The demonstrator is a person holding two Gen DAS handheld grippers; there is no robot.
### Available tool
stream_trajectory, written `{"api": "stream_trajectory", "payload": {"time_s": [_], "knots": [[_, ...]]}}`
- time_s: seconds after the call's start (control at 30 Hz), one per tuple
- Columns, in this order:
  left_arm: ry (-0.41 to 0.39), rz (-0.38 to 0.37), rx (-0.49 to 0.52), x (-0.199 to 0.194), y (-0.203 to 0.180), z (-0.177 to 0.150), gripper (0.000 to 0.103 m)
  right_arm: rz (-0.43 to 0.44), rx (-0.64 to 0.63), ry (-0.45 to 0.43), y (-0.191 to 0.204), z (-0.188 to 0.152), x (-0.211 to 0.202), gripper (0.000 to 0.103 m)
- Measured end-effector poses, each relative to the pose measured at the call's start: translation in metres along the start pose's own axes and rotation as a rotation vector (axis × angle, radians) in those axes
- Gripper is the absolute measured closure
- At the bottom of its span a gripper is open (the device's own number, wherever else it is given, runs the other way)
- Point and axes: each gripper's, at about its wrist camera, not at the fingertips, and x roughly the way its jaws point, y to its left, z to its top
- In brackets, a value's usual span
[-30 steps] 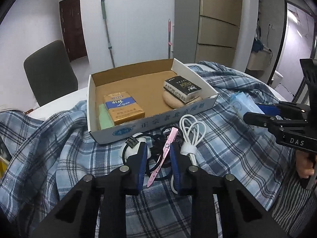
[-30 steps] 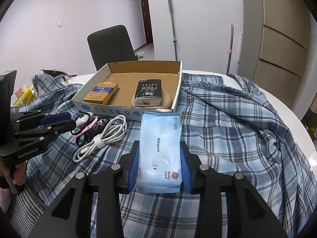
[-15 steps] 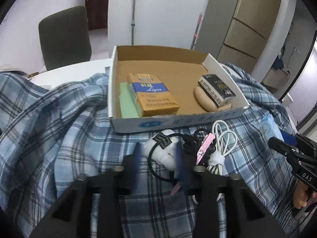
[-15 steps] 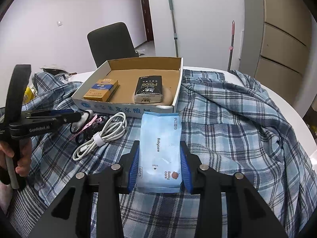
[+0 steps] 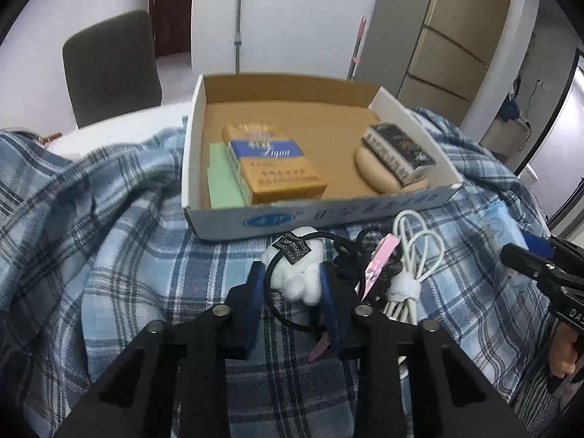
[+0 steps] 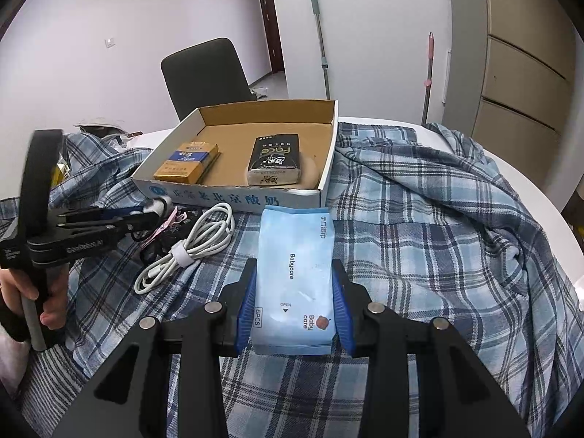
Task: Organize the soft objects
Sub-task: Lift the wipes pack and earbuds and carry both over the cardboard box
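Observation:
My left gripper (image 5: 292,277) has its blue pads on both sides of a white fluffy hair tie (image 5: 297,270) with a black band and tag, lying on the plaid cloth in front of the cardboard box (image 5: 310,215). My right gripper (image 6: 295,292) is shut on a light blue Babycare wipes pack (image 6: 294,270) resting on the cloth. The box holds a yellow-and-blue pack (image 5: 270,160), a green pad (image 5: 222,179), a black tissue pack (image 5: 398,151) and a beige puff (image 5: 376,175). The left gripper also shows in the right wrist view (image 6: 146,215).
A pink hair clip (image 5: 377,264), a coiled white cable (image 5: 412,255) and black hair ties (image 5: 365,241) lie on the blue plaid shirt (image 6: 438,219) covering a round white table (image 6: 540,189). A dark chair (image 6: 208,73) stands behind. A mop handle (image 6: 319,36) leans on the wall.
My left gripper has swung left from over the pink clip to the white fluffy hair tie, now between its pads. The right gripper holds the wipes pack still.

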Motion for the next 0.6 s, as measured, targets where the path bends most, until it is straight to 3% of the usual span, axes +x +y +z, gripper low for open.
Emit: {"api": "stream_trajectory", "payload": {"time_s": [0.3, 0.43, 0.6], "knots": [[-0.171, 0.023, 0.032, -0.056, -0.008, -0.003, 0.077, -0.008, -0.008, -0.027, 0.002, 0.002, -0.006, 0.066], [-0.224, 0.047, 0.033, -0.084, -0.011, -0.006, 0.077, -0.052, -0.026, -0.046, 0.007, 0.005, -0.014, 0.066], [-0.306, 0.049, 0.008, -0.115, -0.013, 0.003, 0.077, -0.025, -0.048, -0.075, 0.017, 0.019, -0.035, 0.066]]}}
